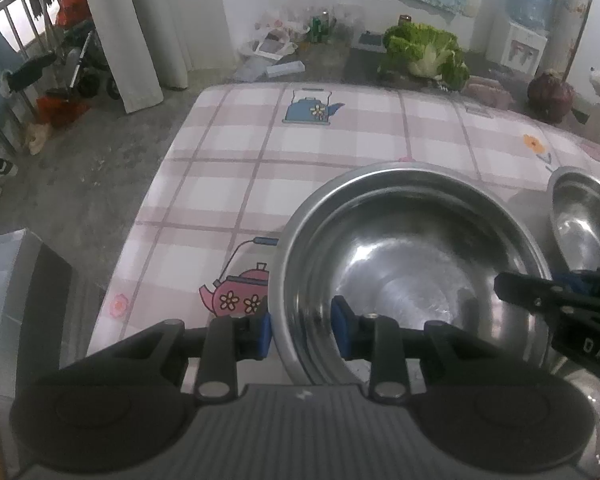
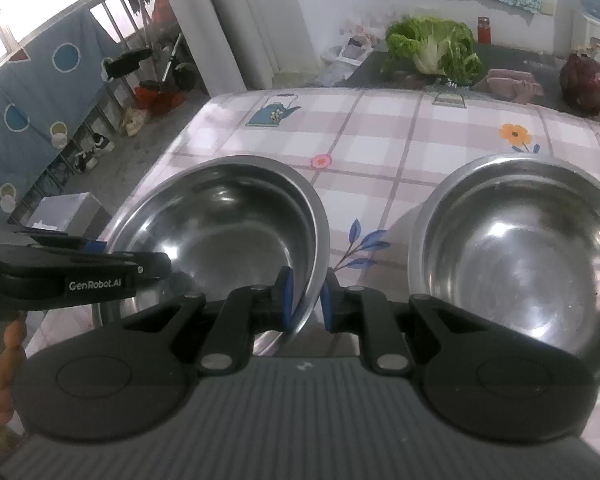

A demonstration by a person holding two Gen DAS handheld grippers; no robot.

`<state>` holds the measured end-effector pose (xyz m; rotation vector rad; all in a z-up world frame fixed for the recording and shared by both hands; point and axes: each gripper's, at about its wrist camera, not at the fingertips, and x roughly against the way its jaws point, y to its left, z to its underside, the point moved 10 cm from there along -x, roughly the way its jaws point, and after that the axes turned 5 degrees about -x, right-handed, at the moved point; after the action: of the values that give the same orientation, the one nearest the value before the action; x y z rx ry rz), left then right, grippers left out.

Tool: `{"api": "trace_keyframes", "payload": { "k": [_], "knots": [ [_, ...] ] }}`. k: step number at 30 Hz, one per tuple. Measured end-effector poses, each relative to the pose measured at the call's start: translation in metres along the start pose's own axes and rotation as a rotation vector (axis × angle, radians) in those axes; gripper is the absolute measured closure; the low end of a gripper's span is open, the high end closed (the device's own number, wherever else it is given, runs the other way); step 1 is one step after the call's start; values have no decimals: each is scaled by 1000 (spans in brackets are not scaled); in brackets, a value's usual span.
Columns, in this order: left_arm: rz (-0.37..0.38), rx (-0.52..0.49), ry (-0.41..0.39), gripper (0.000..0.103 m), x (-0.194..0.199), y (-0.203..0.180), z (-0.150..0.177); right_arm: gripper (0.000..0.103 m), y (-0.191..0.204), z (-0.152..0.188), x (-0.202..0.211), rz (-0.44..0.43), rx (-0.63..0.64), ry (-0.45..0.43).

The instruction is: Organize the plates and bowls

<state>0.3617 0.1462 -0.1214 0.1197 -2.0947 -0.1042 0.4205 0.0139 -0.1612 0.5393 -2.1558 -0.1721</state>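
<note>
A steel bowl (image 1: 412,256) sits nested inside a second steel bowl on the checked tablecloth (image 1: 300,148). My left gripper (image 1: 302,330) straddles its left rim, blue pads a little apart on either side of the wall. My right gripper (image 2: 305,300) straddles the right rim of the same nested bowls (image 2: 228,224), pads close to the wall on both sides. The right gripper also shows in the left wrist view (image 1: 512,288), and the left gripper in the right wrist view (image 2: 156,264). Another steel bowl (image 2: 528,248) stands to the right, also in the left wrist view (image 1: 584,224).
A lettuce head (image 2: 432,44), a pink tray (image 2: 512,82) and a dark red round object (image 2: 586,80) lie on a dark surface beyond the table's far edge. A grey box (image 1: 16,288) stands left of the table. The floor drops away on the left.
</note>
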Motion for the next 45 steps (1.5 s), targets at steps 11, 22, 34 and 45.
{"api": "trace_keyframes", "payload": {
  "k": [11, 22, 34, 45],
  "knots": [
    [-9, -10, -47, 71, 31, -5, -10, 90, 5, -8, 26, -18, -13, -35],
    [-1, -26, -104, 71, 65, -27, -18, 89, -4, -12, 72, -23, -28, -90],
    [45, -95, -142, 68, 83, -84, -31, 89, -47, -8, 124, 34, -87, -141],
    [74, -128, -127, 67, 71, -127, -38, 88, -87, -6, 137, 69, -133, -147]
  ]
}}
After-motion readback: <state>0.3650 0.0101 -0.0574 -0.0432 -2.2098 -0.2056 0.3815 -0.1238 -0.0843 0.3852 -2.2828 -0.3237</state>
